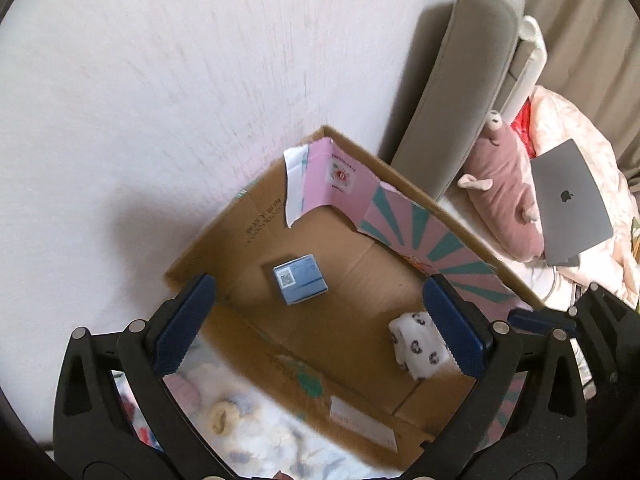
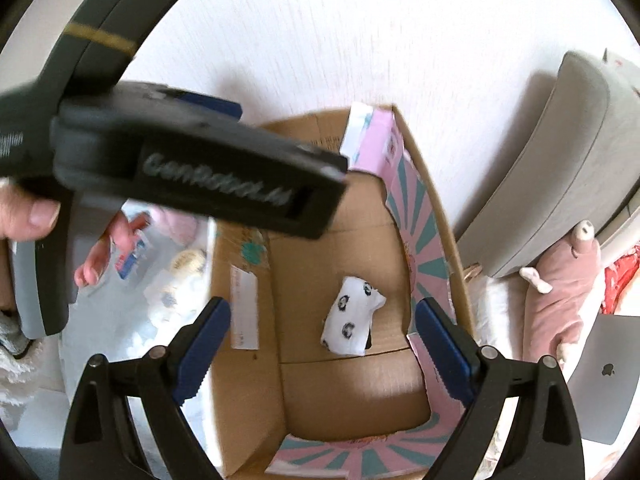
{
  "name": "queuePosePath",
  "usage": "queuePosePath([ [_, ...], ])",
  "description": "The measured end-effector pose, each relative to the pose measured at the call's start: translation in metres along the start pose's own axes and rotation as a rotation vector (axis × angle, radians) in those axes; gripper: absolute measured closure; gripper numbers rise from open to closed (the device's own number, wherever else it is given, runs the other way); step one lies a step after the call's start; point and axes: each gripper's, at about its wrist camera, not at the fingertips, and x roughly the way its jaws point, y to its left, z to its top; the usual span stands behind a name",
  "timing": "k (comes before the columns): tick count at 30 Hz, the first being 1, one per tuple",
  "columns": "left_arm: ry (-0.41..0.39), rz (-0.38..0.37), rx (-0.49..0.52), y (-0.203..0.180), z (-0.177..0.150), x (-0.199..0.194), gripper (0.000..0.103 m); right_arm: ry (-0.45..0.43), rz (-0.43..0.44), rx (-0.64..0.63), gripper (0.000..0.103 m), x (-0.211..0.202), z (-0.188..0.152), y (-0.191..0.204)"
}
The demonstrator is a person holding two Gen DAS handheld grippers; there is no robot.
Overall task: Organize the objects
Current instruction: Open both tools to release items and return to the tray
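Left wrist view looks steeply down into an open cardboard box [image 1: 352, 280] standing against a white wall [image 1: 180, 80]. Two things lie on the box floor: one small blue packet [image 1: 300, 280] near the middle, and one white sock with dark prints [image 1: 420, 344] toward the right-hand side. They lie well apart, each flat on the cardboard, which suggests each was dropped in separately rather than stacked.

The left gripper [image 1: 320, 320] hangs above the box with its two blue-padded fingers spread wide and nothing between them. In the right wrist view, the right gripper [image 2: 320, 344] also hangs over the box, its fingers apart and empty, with the sock below and between them but not touching. Both tools being empty above the box fits a judgement that each has just let go of its item.

The left tool's black body crosses the upper left of the right wrist view, and a person's hand [image 2: 24, 212] grips its handle.

Outside the box, on the patterned bedding [image 1: 260, 432] beside it, several more small items wait; they are blurred, so I cannot count them exactly. To the right sit one pink plush toy [image 1: 504, 196], one closed grey laptop [image 1: 568, 204] and one grey padded headboard [image 1: 460, 88].

The box flaps stand up, keeping the opening clear for more drops.
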Motion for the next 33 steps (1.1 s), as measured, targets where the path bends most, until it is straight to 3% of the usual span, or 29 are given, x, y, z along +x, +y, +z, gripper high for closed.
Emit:
queuePosePath([
  [8,-0.114,0.016,-0.038,0.009,-0.022,-0.084,0.000,-0.103,-0.011,-0.036,0.011,-0.044,0.002,0.030],
  [10,-0.147,0.029,-0.060,0.017,-0.033,-0.109,0.000,-0.124,0.009,-0.039,0.011,-0.056,0.018,0.028],
  [13,-0.201,0.075,-0.091,0.030,-0.054,-0.145,0.000,-0.159,0.056,-0.050,0.010,-0.072,0.029,0.048],
  [16,-0.242,0.126,-0.129,0.044,-0.079,-0.176,0.000,-0.189,0.086,-0.090,0.001,-0.080,0.033,0.073],
  [20,-0.277,0.165,-0.225,0.068,-0.118,-0.208,0.000,-0.219,0.134,-0.144,0.001,-0.084,0.037,0.110],
  [28,-0.385,0.377,-0.398,0.106,-0.203,-0.269,0.000,-0.294,0.140,-0.290,0.001,-0.082,0.029,0.179],
  [33,-0.455,0.458,-0.524,0.125,-0.254,-0.295,0.000,-0.346,0.173,-0.272,0.001,-0.076,0.013,0.197],
])
